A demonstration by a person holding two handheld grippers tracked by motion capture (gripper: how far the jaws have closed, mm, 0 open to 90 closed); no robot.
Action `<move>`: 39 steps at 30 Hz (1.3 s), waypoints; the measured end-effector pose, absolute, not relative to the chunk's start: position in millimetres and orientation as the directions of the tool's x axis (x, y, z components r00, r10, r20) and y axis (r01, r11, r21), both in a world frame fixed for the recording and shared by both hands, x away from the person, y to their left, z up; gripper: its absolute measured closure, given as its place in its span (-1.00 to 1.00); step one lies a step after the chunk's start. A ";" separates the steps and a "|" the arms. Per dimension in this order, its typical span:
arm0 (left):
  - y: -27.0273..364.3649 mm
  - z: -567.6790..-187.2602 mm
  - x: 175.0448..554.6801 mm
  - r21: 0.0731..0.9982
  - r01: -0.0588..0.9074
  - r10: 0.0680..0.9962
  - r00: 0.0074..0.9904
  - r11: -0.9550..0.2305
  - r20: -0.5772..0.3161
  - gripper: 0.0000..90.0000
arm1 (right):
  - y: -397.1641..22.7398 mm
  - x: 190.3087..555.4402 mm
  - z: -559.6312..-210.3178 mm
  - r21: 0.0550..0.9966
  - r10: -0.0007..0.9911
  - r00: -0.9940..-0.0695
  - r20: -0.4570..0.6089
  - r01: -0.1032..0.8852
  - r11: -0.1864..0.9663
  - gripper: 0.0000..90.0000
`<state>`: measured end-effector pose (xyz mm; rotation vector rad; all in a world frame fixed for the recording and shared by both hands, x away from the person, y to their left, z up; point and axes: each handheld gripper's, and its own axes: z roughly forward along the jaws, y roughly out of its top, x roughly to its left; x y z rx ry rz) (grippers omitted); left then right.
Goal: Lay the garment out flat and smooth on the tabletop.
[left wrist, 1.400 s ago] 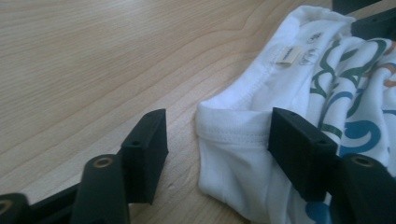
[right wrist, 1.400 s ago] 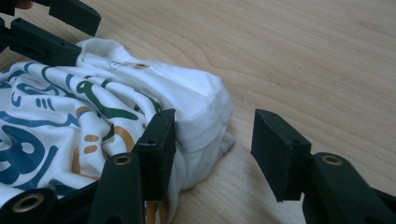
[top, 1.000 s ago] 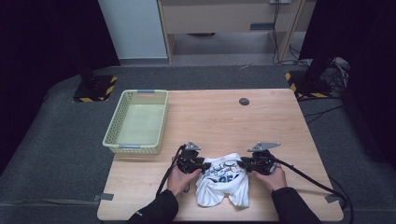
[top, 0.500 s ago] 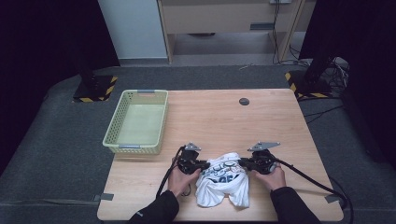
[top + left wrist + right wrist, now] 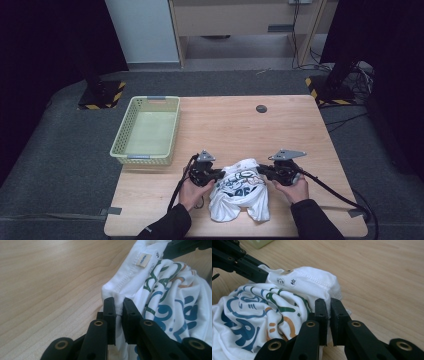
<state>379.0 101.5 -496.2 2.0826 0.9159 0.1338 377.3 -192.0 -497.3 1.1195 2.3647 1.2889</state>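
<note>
Two grippers pinch one white printed shirt, which lies crumpled at the near edge of the wooden table. The left gripper has just been closing and its jaws now clamp a fold of the shirt's left hem. The right gripper has likewise just been closing and clamps the right hem. A pale green basket stands far left, well apart.

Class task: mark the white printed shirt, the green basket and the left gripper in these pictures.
white printed shirt (image 5: 239, 192): high view, on its printed front.
green basket (image 5: 120, 151): high view, on its left rim.
left gripper (image 5: 119, 305): left gripper view, between its jaw tips.
</note>
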 end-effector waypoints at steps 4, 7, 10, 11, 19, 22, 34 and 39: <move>101.6 -484.7 375.1 0.759 0.530 0.641 0.741 -0.378 -0.198 0.85 | -194.8 374.7 -486.9 0.815 0.713 -0.686 0.145 0.491 0.306 0.89; 103.1 -476.9 373.6 0.776 0.509 0.638 0.748 -0.371 -0.186 0.85 | -196.8 373.6 -480.2 0.827 0.715 -0.683 0.146 0.481 0.291 0.89; 105.1 -469.5 371.9 0.792 0.495 0.634 0.751 -0.358 -0.182 0.85 | -198.0 372.2 -474.2 0.836 0.715 -0.683 0.148 0.473 0.279 0.89; 105.7 -467.0 371.3 0.798 0.489 0.634 0.752 -0.352 -0.181 0.85 | -198.3 371.8 -472.0 0.839 0.716 -0.683 0.143 0.467 0.278 0.89; 101.9 -451.9 369.1 0.823 0.443 0.629 0.765 -0.355 -0.140 0.86 | -202.0 368.4 -455.9 0.863 0.722 -0.679 0.130 0.436 0.255 0.90; 100.4 -447.2 371.4 0.830 0.432 0.630 0.766 -0.354 -0.130 0.86 | -202.8 368.2 -453.2 0.865 0.729 -0.674 0.119 0.431 0.258 0.90; 94.9 -414.7 389.7 0.867 0.362 0.653 0.755 -0.341 -0.059 0.86 | -205.1 374.8 -423.5 0.899 0.769 -0.633 0.091 0.384 0.210 0.90; 91.4 -399.0 399.3 0.878 0.327 0.669 0.744 -0.349 -0.011 0.86 | -201.0 383.7 -409.8 0.908 0.805 -0.590 0.064 0.369 0.199 0.90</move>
